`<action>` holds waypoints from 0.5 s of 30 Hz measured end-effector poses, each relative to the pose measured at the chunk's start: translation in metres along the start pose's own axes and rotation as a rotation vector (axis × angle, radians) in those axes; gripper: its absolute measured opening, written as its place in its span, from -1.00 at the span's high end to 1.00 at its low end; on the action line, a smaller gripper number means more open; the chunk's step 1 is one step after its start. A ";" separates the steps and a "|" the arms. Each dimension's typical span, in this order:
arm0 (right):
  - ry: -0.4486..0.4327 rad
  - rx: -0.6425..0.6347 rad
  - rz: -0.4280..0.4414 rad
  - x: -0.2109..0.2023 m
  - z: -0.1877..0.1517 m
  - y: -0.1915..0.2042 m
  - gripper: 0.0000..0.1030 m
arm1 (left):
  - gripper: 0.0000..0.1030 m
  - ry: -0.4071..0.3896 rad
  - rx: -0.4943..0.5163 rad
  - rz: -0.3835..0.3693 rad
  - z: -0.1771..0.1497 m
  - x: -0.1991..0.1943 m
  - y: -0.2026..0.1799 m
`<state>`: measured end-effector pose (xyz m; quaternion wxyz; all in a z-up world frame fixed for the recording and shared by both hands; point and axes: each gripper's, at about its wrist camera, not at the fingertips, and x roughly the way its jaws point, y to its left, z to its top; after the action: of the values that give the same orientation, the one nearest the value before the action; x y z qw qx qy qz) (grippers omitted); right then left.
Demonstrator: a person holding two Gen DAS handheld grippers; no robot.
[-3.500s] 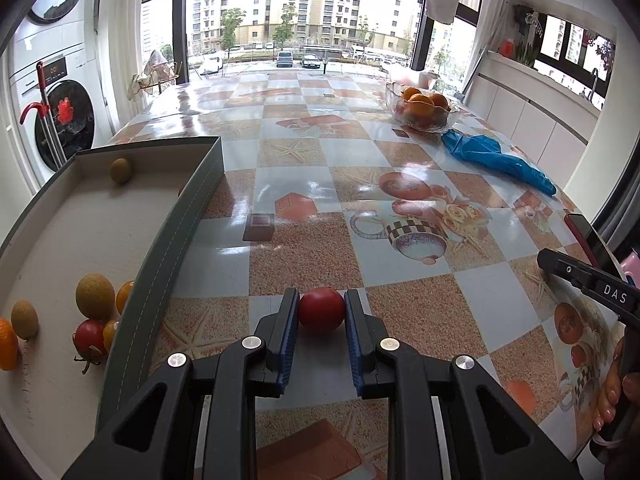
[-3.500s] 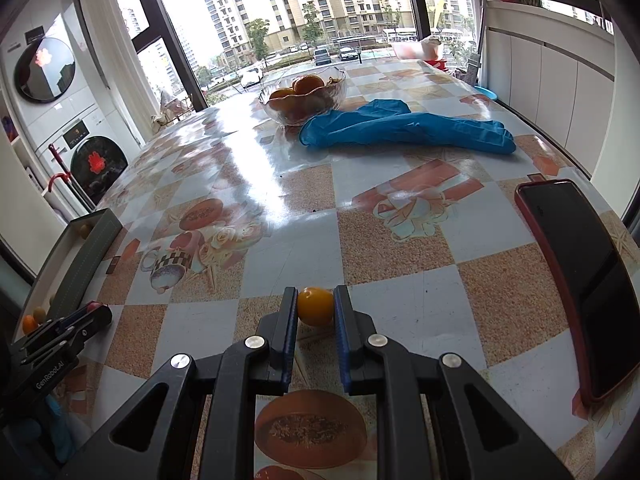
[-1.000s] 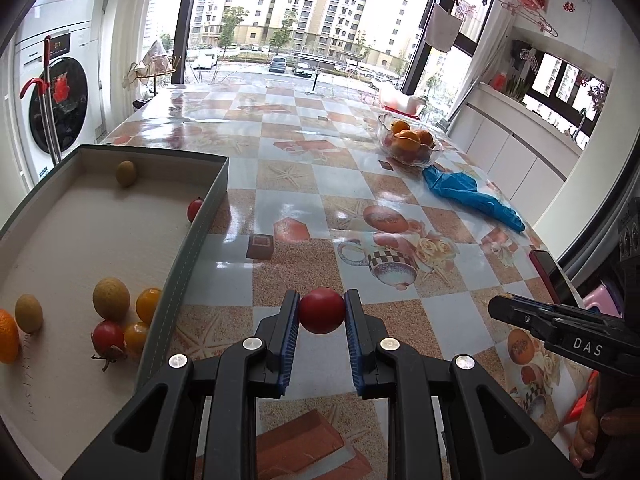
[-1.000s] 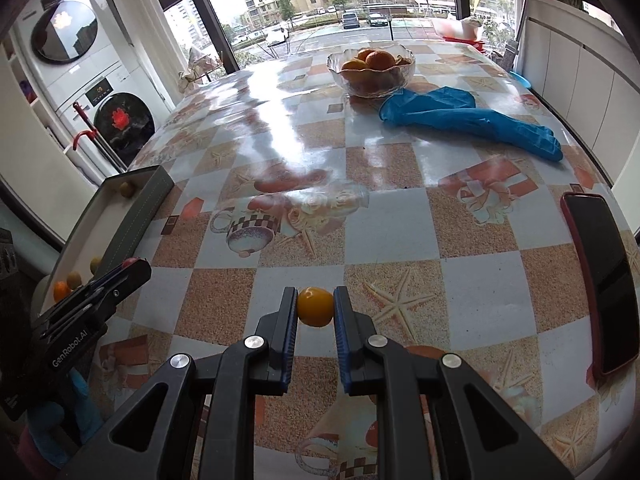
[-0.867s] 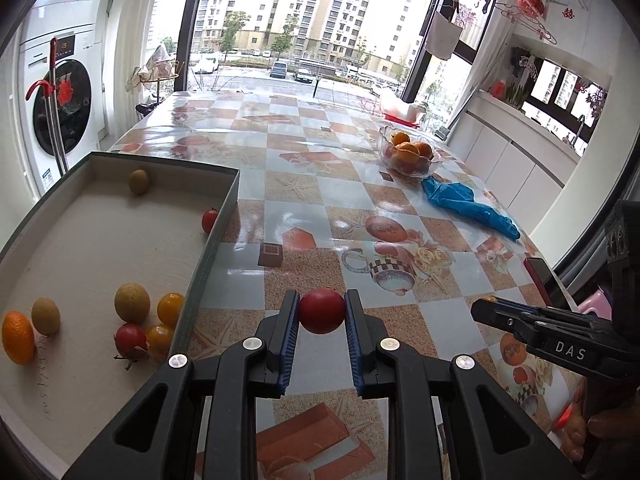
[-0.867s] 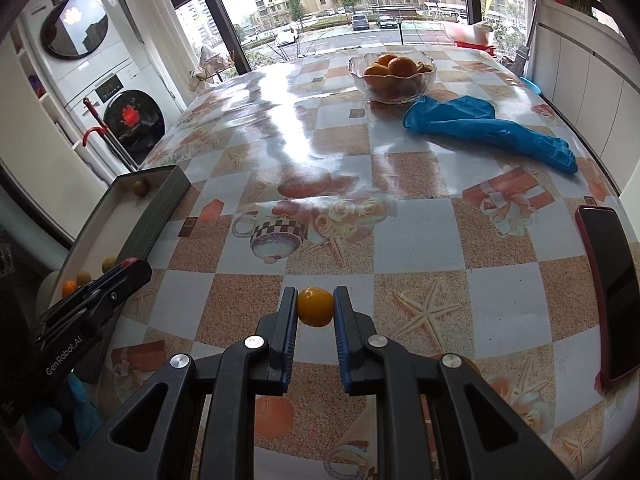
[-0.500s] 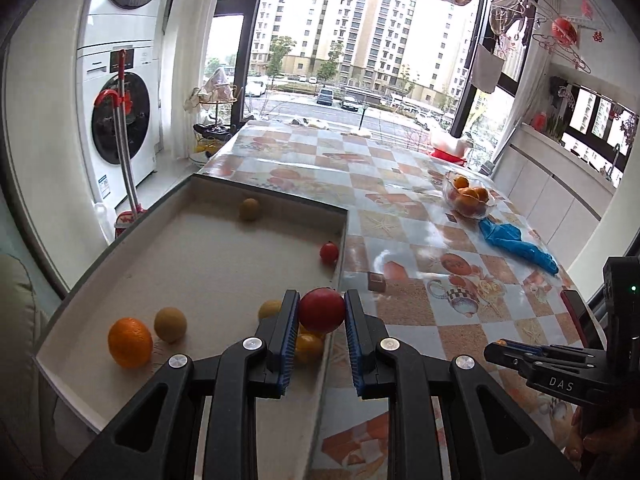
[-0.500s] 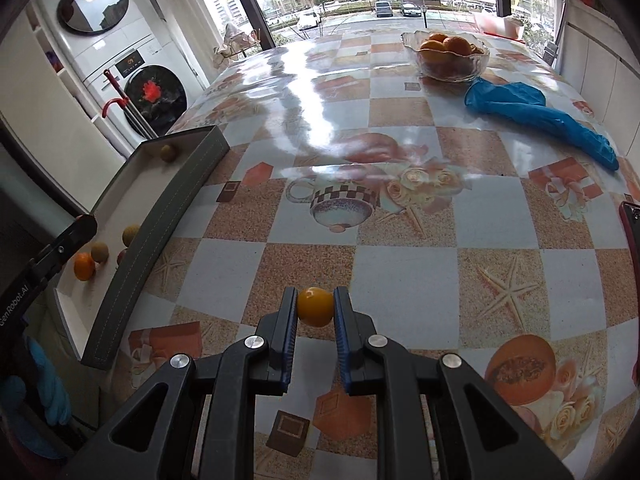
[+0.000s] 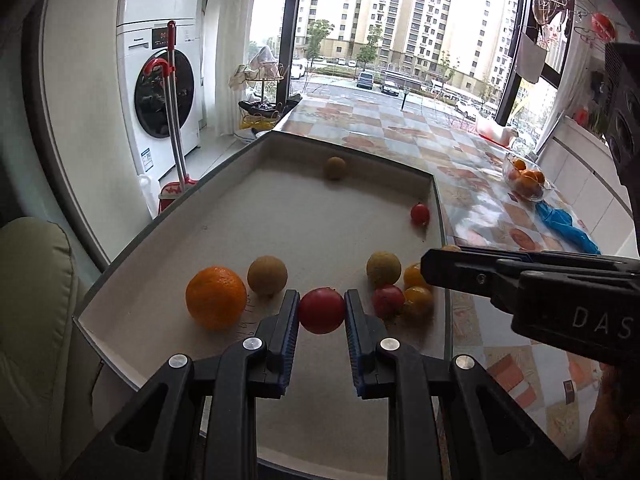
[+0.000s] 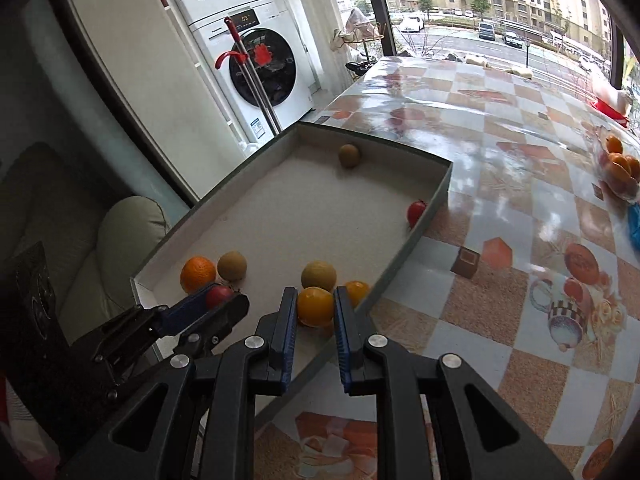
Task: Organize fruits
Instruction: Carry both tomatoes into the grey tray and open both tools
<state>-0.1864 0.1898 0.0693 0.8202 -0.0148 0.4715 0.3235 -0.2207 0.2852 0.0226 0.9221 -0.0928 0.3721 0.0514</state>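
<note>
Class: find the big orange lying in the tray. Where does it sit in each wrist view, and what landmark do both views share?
Left wrist: orange low and left of centre, beside the left tool.
Right wrist: orange left of centre, near the tray's near corner.
Shared landmark: washing machine.

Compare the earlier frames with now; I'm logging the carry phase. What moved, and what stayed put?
Both grippers travelled left from above the table to the grey tray. The left gripper now holds its red tomato over the tray floor; the right gripper holds its yellow fruit by the tray's right wall. Neither grip was released. The fruits in the tray stayed put.
</note>
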 end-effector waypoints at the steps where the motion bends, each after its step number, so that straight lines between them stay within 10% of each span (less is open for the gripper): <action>1: 0.017 -0.002 0.005 0.007 0.000 0.002 0.63 | 0.54 0.005 -0.002 0.002 -0.002 0.001 0.001; 15: 0.056 -0.042 0.007 0.021 0.017 0.013 0.61 | 0.54 0.056 -0.033 0.024 -0.004 0.014 0.009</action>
<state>-0.1731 0.2166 0.0654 0.8051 -0.0393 0.4874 0.3356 -0.2150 0.2931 0.0088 0.9091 -0.1051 0.3978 0.0659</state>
